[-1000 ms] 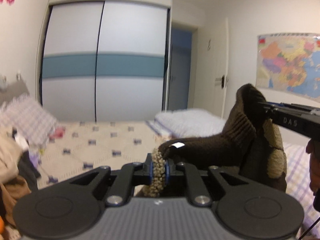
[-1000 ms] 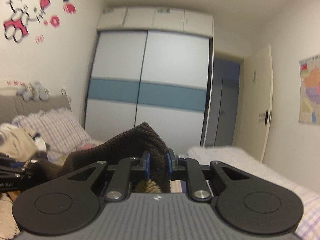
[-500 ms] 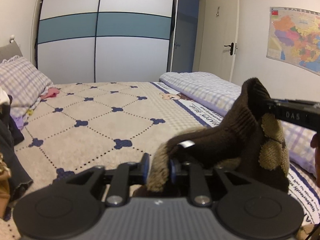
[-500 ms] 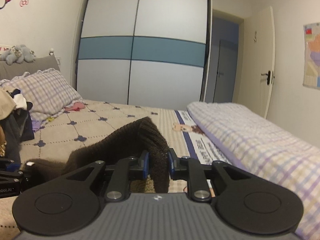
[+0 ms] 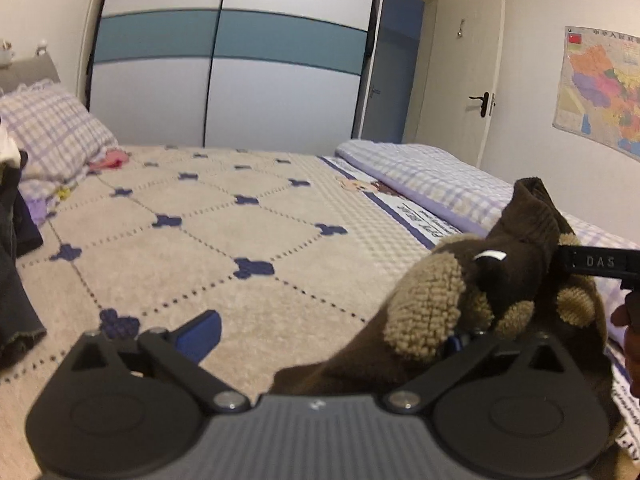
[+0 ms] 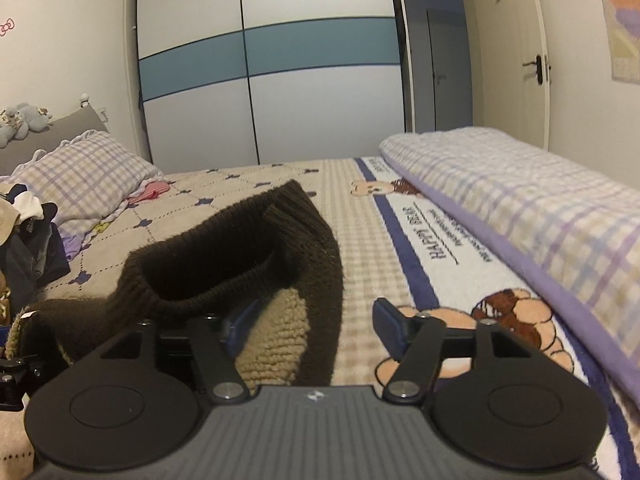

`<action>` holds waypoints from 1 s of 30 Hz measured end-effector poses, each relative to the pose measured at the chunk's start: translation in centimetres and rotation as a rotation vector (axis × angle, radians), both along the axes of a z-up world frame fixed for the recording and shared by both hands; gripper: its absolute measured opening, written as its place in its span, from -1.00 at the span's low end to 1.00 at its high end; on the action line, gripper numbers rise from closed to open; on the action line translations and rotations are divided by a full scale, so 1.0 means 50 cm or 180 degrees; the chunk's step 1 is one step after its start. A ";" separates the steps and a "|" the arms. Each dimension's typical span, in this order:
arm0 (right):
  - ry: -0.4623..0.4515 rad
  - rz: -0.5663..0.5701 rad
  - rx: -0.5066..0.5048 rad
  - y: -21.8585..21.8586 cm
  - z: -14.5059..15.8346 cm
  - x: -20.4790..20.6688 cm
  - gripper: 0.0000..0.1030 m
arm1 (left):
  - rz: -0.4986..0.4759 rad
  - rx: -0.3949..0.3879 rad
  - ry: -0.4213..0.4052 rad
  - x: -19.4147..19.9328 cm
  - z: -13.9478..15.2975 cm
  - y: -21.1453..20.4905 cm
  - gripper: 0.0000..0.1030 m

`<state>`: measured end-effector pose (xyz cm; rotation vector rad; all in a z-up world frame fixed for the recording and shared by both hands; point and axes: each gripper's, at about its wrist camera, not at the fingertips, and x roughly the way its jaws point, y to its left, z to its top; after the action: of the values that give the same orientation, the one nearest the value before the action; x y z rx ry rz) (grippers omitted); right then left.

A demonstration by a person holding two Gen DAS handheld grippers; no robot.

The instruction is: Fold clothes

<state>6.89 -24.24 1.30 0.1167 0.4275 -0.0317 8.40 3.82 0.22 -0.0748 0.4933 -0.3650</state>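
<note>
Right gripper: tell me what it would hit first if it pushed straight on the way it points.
Most likely the brown sweater, bunched between the opening jaws of the right gripper, nearer the left finger. Past it lies the bedspread; depth is hard to judge in this view.

A: What's at the far end?
B: A white sliding wardrobe with a teal band (image 5: 224,80), right of it an open doorway (image 5: 394,68).
A: And the right wall?
B: A coloured map poster (image 5: 600,88).
</note>
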 end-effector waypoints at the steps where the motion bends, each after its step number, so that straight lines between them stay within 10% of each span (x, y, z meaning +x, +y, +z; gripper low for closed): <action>1: 0.0037 0.0023 0.0022 -0.003 0.001 -0.004 0.34 | -0.0045 0.0002 0.0066 -0.003 0.001 0.000 1.00; 9: 0.0519 0.0412 0.0354 -0.023 0.004 -0.068 0.37 | -0.0406 0.0264 0.0419 -0.057 -0.017 -0.014 1.00; 19: 0.1145 0.0665 0.0633 -0.009 -0.048 -0.111 0.38 | -0.0079 0.0582 0.0787 -0.054 -0.078 -0.041 1.00; 23: 0.1208 0.0622 0.0589 -0.001 -0.063 -0.116 0.37 | -0.0067 0.0443 0.1366 -0.020 -0.140 -0.029 1.00; 30: 0.1236 0.0647 0.0544 0.013 -0.075 -0.113 -0.01 | -0.0038 0.0388 0.1042 -0.057 -0.167 -0.020 1.00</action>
<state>1.26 -23.60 -2.45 0.2365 0.8283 0.1852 5.57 2.82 -8.14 -0.0131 0.8388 -0.3350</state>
